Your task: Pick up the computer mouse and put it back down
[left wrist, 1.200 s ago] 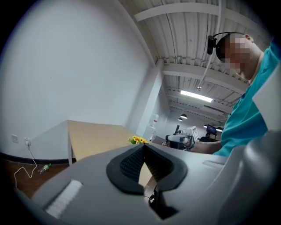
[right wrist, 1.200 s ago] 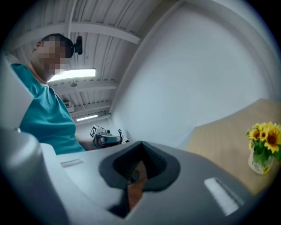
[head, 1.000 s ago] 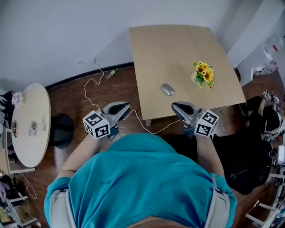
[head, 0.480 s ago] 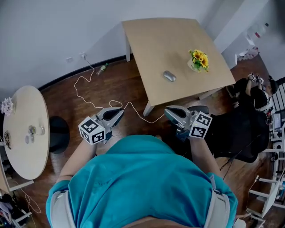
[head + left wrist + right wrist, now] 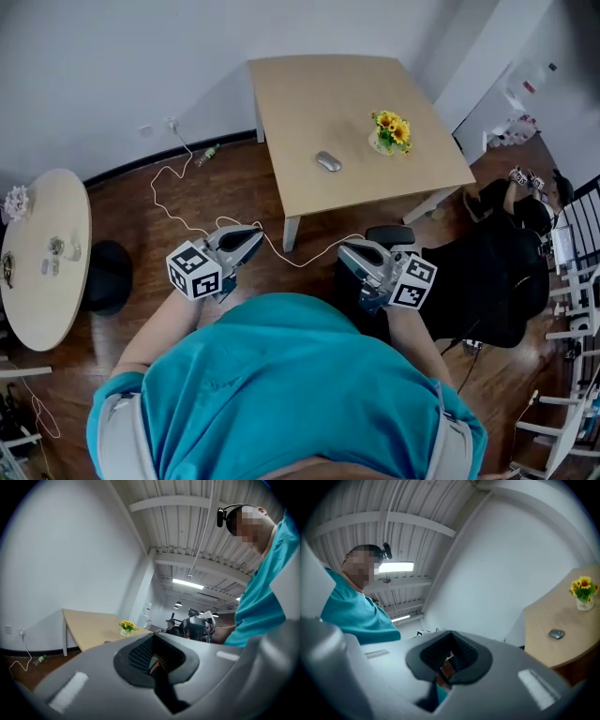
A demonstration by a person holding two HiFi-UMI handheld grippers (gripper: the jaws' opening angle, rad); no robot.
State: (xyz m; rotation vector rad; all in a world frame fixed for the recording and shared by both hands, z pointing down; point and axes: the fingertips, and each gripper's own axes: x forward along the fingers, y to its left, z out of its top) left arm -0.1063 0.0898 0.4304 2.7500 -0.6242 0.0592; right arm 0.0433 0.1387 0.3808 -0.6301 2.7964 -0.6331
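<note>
Square wooden table [image 5: 281,89] stands on a dark wood floor [image 5: 187,192], 1 corner close to the white wall [image 5: 94,56].

Computer mouse [image 5: 328,161] lies flat on the tabletop, near the middle. It is just left of a small vase of yellow flowers [image 5: 391,131] and touches nothing else.

Left gripper [image 5: 251,236] and right gripper [image 5: 350,251] are held over the floor, short of the table's near edge and well apart from the mouse. On each, the 2 jaws are closed together with nothing between them.

A white cable [image 5: 173,199] trails across the floor from the wall toward the table leg. A round pale table [image 5: 42,281] stands at far left with a black round stool [image 5: 108,277] beside it. Ribbed ceiling with a strip light [image 5: 187,583] shows overhead.
</note>
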